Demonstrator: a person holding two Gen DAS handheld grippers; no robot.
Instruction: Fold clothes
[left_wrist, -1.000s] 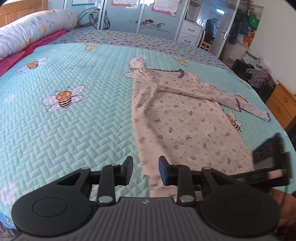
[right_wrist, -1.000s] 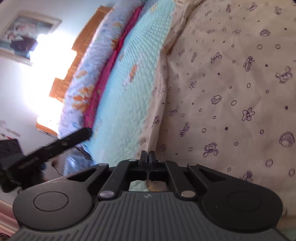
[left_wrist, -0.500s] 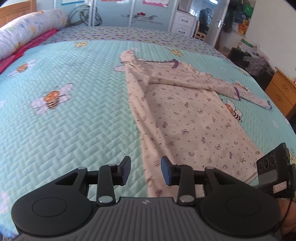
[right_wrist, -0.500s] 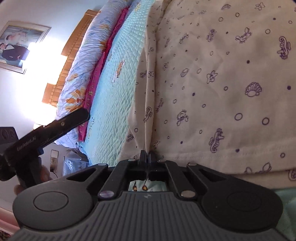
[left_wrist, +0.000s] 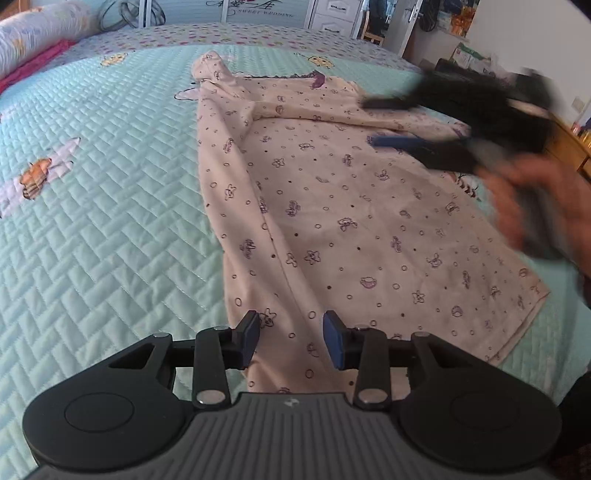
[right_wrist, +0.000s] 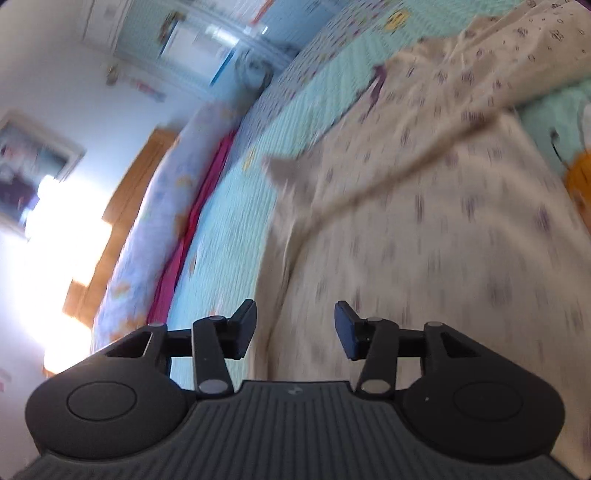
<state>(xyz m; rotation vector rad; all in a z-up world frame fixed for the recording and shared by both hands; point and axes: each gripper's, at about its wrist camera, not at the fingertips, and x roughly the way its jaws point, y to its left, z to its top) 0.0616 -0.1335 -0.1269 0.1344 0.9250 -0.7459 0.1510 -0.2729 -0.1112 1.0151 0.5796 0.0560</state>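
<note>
A cream garment (left_wrist: 351, 206) with small purple prints lies flat on the teal quilted bedspread (left_wrist: 110, 221). Its left side is folded inward in a long strip, and one sleeve stretches to the far right. My left gripper (left_wrist: 290, 332) hovers open above the near end of that folded strip, with nothing between its pads. A hand (left_wrist: 535, 195) holds my right gripper (left_wrist: 384, 122), blurred, above the garment's far right part. In the right wrist view the right gripper (right_wrist: 295, 321) has its jaws opening with nothing between them, and the garment (right_wrist: 443, 221) lies beyond them.
A long floral bolster (left_wrist: 37, 33) and a pink cover lie along the bed's left side, by a wooden headboard (right_wrist: 122, 192). Wardrobe doors (left_wrist: 258, 11) stand behind the bed. Furniture and clutter (left_wrist: 469, 55) fill the far right corner.
My right gripper let go of the garment's edge, opened, and swung quickly away over the garment. The left gripper sank and came closer to the near hem.
</note>
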